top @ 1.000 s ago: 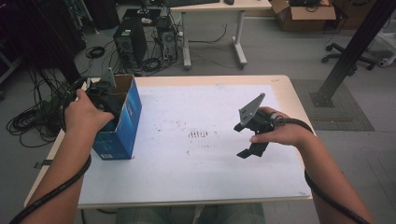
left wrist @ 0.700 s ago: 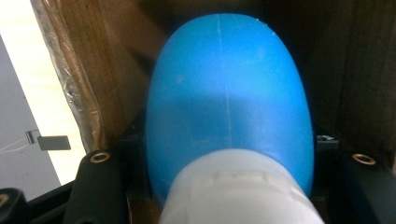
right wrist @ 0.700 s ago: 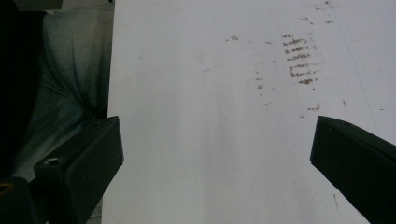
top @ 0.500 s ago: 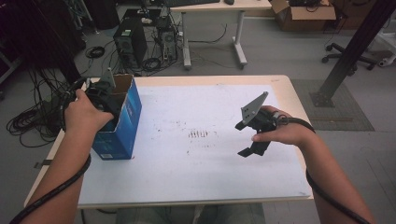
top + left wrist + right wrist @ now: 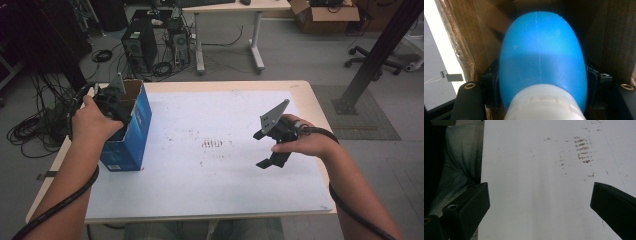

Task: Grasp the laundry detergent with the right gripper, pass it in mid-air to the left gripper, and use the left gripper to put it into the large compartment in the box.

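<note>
My left gripper [image 5: 112,102] inside the box [image 5: 131,131], jaws just opening around a blue bottle [image 5: 541,57] (pads look touching), right gripper [image 5: 272,150] wide open, empty.

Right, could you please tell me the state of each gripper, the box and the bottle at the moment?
left gripper: inside the box, pads against the blue bottle's sides, jaws just been opening.
right gripper: open, nothing between the jaws, held above the white sheet.
blue box: upright, top open.
blue bottle: inside the box, between the left jaws.
white cap: on the bottle.
</note>
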Demonstrator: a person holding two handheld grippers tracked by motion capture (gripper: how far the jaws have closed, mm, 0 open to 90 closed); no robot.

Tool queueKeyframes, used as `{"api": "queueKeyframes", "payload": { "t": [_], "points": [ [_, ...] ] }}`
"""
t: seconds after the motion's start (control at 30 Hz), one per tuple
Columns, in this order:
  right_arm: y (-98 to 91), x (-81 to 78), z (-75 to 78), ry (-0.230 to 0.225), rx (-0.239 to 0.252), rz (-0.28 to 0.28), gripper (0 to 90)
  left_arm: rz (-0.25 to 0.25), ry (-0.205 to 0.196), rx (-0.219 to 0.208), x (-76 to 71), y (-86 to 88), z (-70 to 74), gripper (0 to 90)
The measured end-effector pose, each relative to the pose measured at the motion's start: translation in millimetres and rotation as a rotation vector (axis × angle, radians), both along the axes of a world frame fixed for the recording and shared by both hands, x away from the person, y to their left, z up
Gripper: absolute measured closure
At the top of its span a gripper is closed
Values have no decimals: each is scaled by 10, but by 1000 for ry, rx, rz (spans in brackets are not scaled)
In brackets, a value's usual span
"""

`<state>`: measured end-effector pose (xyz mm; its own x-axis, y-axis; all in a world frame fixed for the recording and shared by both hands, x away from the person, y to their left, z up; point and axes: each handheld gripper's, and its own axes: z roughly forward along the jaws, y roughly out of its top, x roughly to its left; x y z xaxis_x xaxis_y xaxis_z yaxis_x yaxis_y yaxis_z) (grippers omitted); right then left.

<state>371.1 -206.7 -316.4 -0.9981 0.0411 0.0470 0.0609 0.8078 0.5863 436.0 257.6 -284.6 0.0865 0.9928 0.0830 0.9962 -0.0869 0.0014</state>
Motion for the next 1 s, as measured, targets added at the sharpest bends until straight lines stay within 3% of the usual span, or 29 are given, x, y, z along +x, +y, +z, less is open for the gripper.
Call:
{"api": "queueKeyframes", "payload": {
  "t": [1.0],
  "points": [
    [-75, -55, 49, -14, 26, -3, 26, -6, -22, 35, -102, -84, 335, 222]
  ]
}}
